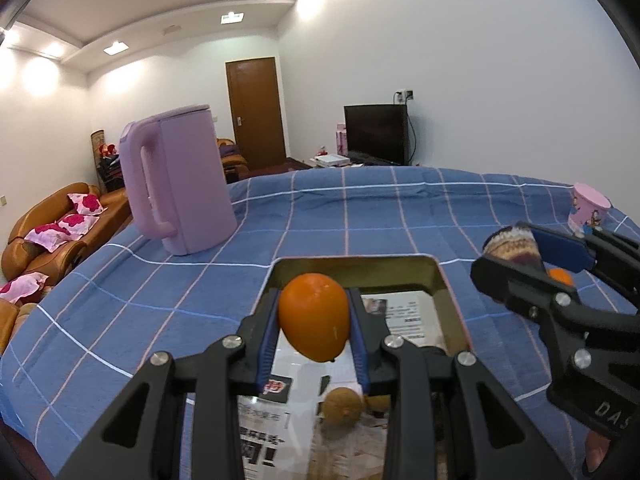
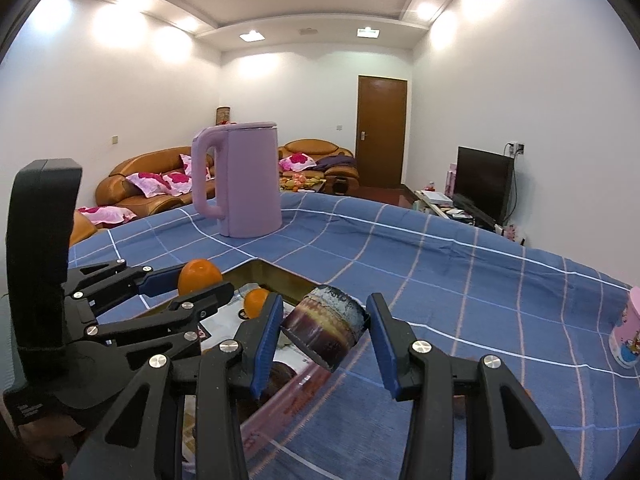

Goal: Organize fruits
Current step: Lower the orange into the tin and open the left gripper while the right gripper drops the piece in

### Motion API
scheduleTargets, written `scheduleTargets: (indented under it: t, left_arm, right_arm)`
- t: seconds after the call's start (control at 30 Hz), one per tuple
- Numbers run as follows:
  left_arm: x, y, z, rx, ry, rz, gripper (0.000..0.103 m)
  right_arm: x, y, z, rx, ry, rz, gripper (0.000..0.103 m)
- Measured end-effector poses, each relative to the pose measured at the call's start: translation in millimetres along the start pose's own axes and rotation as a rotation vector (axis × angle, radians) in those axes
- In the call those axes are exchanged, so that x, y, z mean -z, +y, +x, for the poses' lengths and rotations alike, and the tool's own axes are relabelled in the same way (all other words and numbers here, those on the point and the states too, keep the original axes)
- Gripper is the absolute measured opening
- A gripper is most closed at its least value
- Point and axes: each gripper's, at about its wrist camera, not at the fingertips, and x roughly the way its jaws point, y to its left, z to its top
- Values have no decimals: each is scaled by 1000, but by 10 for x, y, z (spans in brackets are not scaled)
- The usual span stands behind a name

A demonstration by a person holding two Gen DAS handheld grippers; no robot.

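Beyond tray point(image 1: 448, 280), lilac kettle point(image 1: 180, 178) (upright) and cup point(image 1: 588, 208) stand apart

Worktop cloth point(image 1: 360, 216): mid-blue, grid of thin white and pale pink lines.
Kettle point(image 1: 176, 176): uniform pale lilac, body, handle and lid alike.
Left gripper point(image 1: 314, 320): black frame, silver rivets, blue pads point(image 1: 267, 344). Held orange point(image 1: 314, 316): plain bright orange.
Right gripper point(image 2: 324, 332): same black with blue pads. The cut fruit point(image 2: 326, 326) between them: dark purple-brown skin, banded cream and brown face.
Second small orange point(image 2: 256, 302) in the tin: same orange.
Tin point(image 1: 436, 280): dull gold walls, lined with black-on-white printed paper.
Cup point(image 1: 586, 210): pink, cartoon print.
Round fruit point(image 1: 342, 404): tan-brown.
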Motion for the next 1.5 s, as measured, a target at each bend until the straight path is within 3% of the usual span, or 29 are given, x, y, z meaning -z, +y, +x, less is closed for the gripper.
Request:
scheduleTargets:
  t: [1.1,1.5]
  left_arm:
    - [12,242,377,-28,145,19,33]
    - [21,206,379,-54,163,42,39]
  right_arm:
    - [19,221,604,-51,132,-33,45]
    - [47,174,683,-95,190,4,46]
